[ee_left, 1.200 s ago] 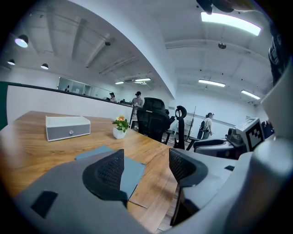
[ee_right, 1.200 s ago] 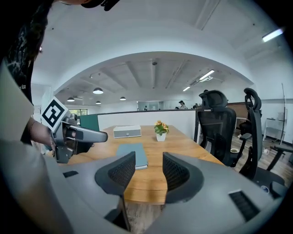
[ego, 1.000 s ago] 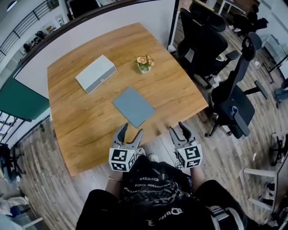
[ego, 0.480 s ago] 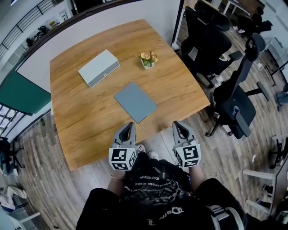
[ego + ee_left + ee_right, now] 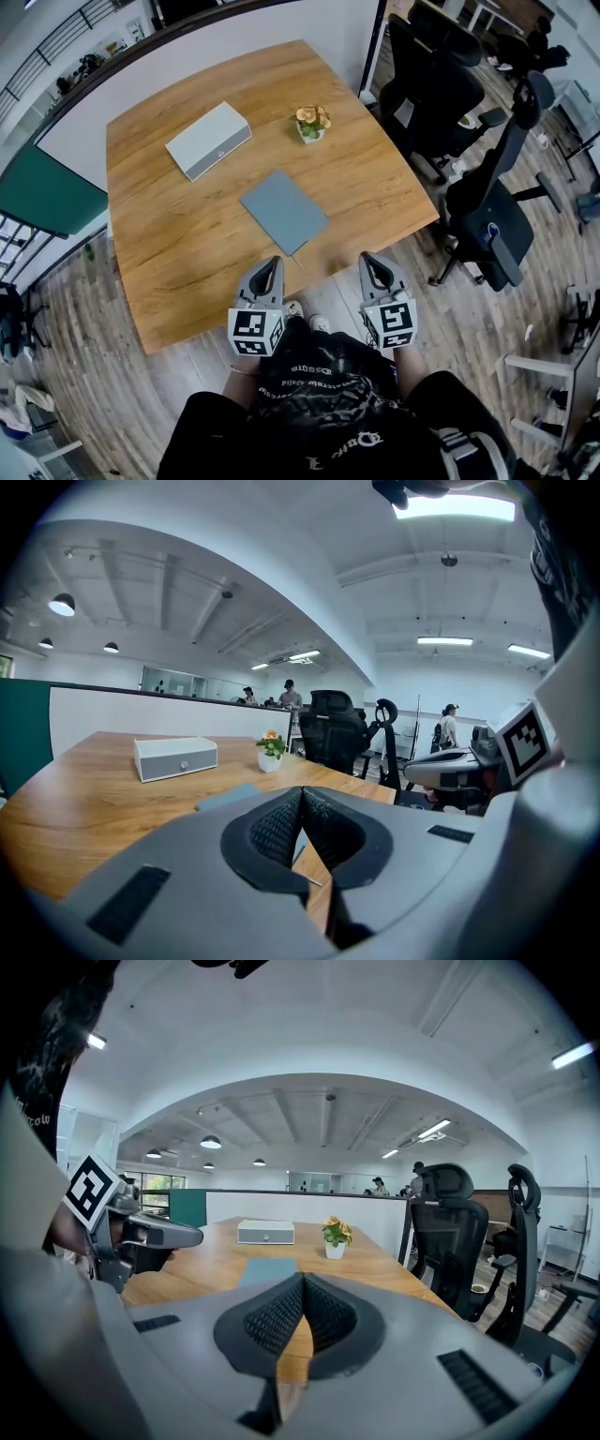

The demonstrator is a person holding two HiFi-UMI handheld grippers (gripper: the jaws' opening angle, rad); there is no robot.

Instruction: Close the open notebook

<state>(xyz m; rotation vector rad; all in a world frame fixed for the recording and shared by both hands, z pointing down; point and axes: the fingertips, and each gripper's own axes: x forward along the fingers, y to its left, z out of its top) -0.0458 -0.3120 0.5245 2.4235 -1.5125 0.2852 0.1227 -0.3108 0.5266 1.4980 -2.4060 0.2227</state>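
Note:
A grey-blue notebook (image 5: 284, 211) lies flat with its cover shut near the middle of the wooden table (image 5: 178, 253). It also shows in the left gripper view as a flat grey-blue notebook (image 5: 230, 797) and in the right gripper view as the same notebook (image 5: 267, 1270). My left gripper (image 5: 271, 264) hangs at the table's near edge, short of the notebook, jaws shut with nothing between them. The right gripper (image 5: 371, 260) is level with it, off the table's near corner, also shut and empty. In their own views the left gripper (image 5: 301, 794) and right gripper (image 5: 303, 1281) show pads pressed together.
A white box (image 5: 208, 140) sits at the far left of the table and a small flower pot (image 5: 310, 123) at the far right. Black office chairs (image 5: 441, 89) (image 5: 487, 216) stand to the right of the table. A white partition (image 5: 234, 47) runs behind it.
Both grippers stood with jaws apart one second ago and have shut. Since half a second ago nothing has moved; the notebook stays where it lay.

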